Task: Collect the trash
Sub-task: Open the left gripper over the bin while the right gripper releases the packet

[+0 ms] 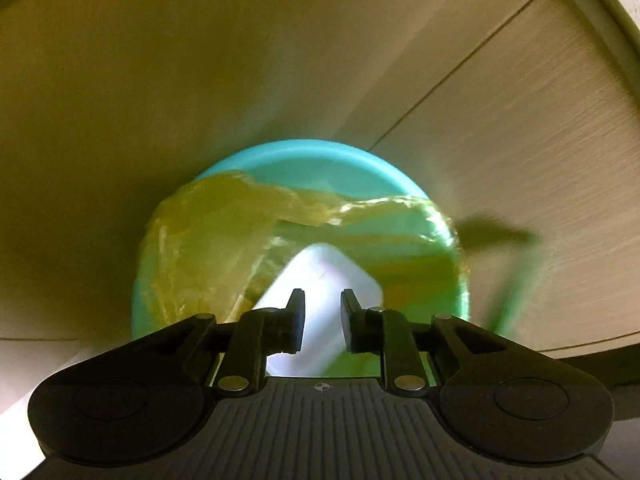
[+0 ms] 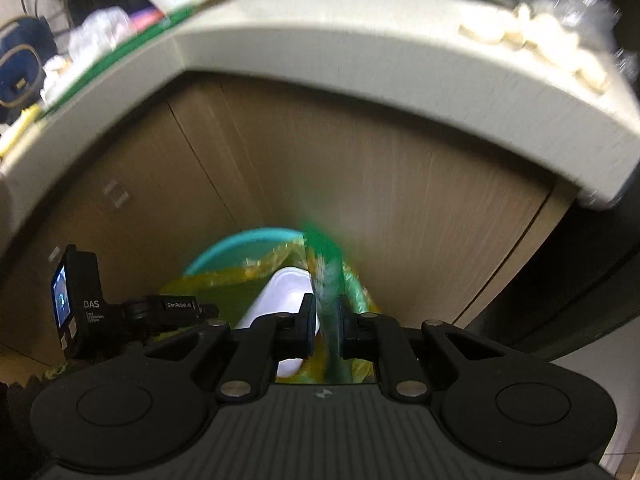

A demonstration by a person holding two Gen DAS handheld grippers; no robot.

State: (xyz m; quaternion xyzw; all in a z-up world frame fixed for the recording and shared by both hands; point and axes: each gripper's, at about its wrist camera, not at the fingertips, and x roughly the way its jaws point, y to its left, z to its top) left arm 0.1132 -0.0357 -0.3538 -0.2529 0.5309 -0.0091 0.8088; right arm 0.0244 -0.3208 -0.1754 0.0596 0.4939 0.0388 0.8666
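— What is seen under the left gripper?

— A turquoise bin lined with a yellow bag is seen against wooden cabinet doors. A white container is lying inside the bag, right below the fingertips. The jaws are parted by a narrow gap, and nothing is pressed between the pads; the container is seen through the gap.

— And the right gripper?

— A blurred green strip is pinched between its nearly closed jaws and is held over the same bin. The white container is seen just left of the strip, inside the bag. The other gripper's body, with a small screen, is seen at the left. Above, a pale countertop is crowded with blurred items.
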